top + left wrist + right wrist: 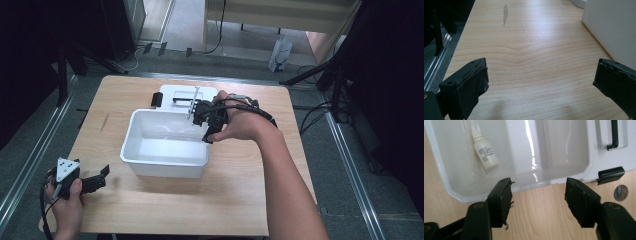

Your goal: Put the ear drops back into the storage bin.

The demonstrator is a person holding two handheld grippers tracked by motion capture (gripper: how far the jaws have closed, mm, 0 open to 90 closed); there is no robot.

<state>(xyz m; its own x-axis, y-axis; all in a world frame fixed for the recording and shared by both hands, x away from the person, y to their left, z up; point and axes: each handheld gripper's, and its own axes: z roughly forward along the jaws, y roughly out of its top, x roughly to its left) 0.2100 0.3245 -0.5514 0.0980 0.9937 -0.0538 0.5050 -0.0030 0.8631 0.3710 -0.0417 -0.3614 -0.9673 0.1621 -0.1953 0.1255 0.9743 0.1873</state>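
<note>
One bench (240, 200) carries one white bin (131, 145) with one lid (170, 92) behind it; one dropper bottle (484, 152) lies flat inside the bin. The right claw (537, 197) stands half open and empty above the rim: best lifted straight clear, not brushing the wall. The left claw (540, 80) rests wide open, empty, beside the bin.
</note>
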